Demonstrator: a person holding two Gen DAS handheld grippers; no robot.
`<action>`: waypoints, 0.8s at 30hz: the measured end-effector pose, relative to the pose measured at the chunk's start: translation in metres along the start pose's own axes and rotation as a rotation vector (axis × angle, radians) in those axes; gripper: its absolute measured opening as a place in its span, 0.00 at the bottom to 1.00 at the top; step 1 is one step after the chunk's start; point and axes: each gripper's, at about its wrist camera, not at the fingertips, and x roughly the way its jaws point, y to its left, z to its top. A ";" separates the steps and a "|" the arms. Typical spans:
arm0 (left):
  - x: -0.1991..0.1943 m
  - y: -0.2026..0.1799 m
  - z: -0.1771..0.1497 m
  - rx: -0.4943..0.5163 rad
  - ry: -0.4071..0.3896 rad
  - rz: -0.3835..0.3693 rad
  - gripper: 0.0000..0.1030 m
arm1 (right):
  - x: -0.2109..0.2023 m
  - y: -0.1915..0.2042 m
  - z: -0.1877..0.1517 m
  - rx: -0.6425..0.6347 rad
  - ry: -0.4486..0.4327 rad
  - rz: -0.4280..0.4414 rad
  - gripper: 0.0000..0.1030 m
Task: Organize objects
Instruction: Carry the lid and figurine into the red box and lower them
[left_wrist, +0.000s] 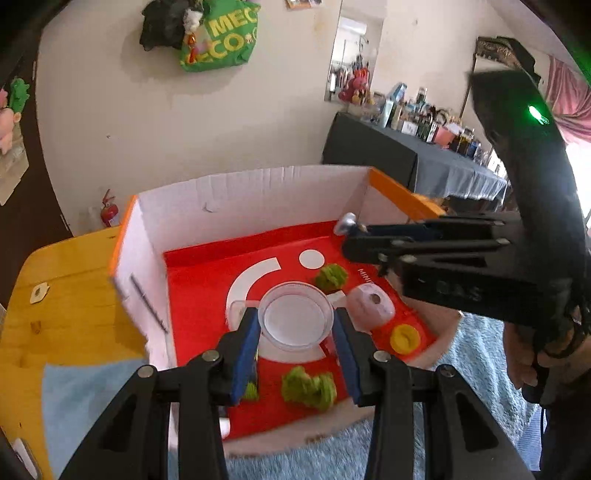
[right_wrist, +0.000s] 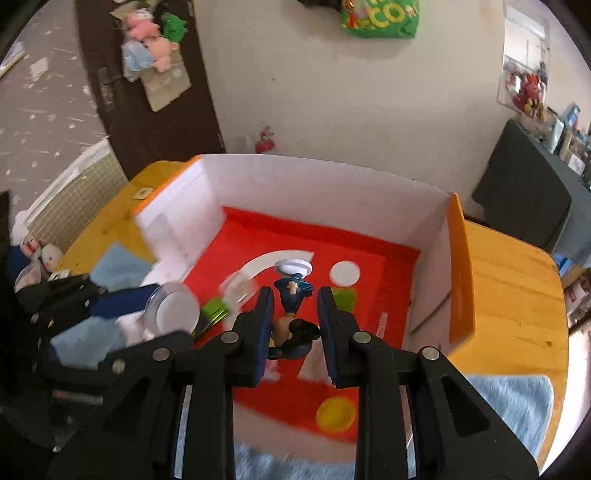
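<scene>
A cardboard box with white walls and a red floor stands on the wooden table. My left gripper is shut on a clear round lidded container and holds it over the box floor; it also shows in the right wrist view. My right gripper is shut on a Mickey Mouse figurine with a white round base, held over the box; it shows from the side in the left wrist view. On the box floor lie green scrunchies, a pink holed block and a yellow disc.
A yellow wooden table carries the box. A light blue fluffy cloth lies at the near side. A pen-like stick leans on the box's left wall. A dark-clothed table with bottles stands at the back right.
</scene>
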 end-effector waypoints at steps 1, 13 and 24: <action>0.006 0.000 0.004 0.002 0.012 -0.005 0.41 | 0.009 -0.003 0.006 0.005 0.020 -0.003 0.23; 0.073 0.017 0.019 -0.031 0.133 0.019 0.41 | 0.085 -0.021 0.033 0.081 0.214 -0.042 0.23; 0.100 0.033 0.026 -0.110 0.190 -0.008 0.41 | 0.108 -0.024 0.042 0.125 0.306 -0.051 0.23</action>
